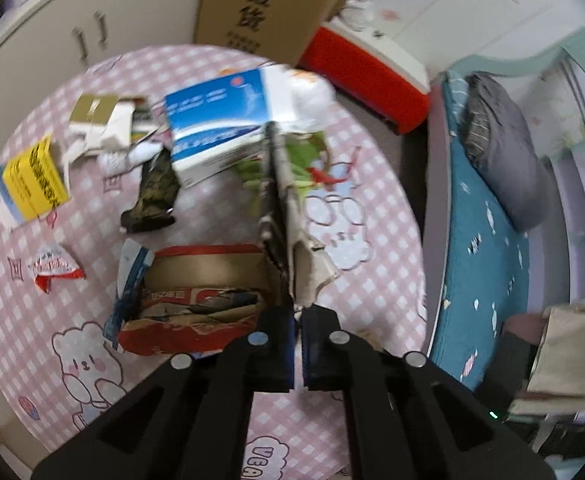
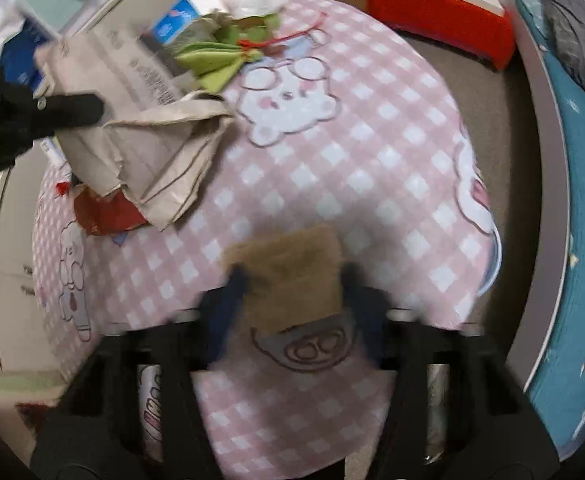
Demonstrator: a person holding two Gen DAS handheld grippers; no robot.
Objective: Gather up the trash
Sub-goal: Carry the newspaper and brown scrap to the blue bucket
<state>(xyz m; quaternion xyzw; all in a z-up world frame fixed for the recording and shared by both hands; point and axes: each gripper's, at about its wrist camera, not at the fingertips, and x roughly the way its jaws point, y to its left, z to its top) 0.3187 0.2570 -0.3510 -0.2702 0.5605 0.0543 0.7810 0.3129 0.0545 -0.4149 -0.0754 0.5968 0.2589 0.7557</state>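
bedroom, pink check worktop (image 1: 212, 216) by bed | left gripper (image 1: 297, 312) fingers pinching flattened cardboard (image 1: 288, 200), held over red box (image 1: 196, 300), likely the bin | right gripper (image 2: 294, 280) fingers spread around brown scrap (image 2: 292, 276), near edge; grip unclear (blur)

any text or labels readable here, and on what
"验货": black characters on the big brown carton behind the table.
"VEGA", cut off: pink tablecloth near the bottom edge.
Yellow box, blue-and-white box, red box, flattened cardboard: print too blurred to read.
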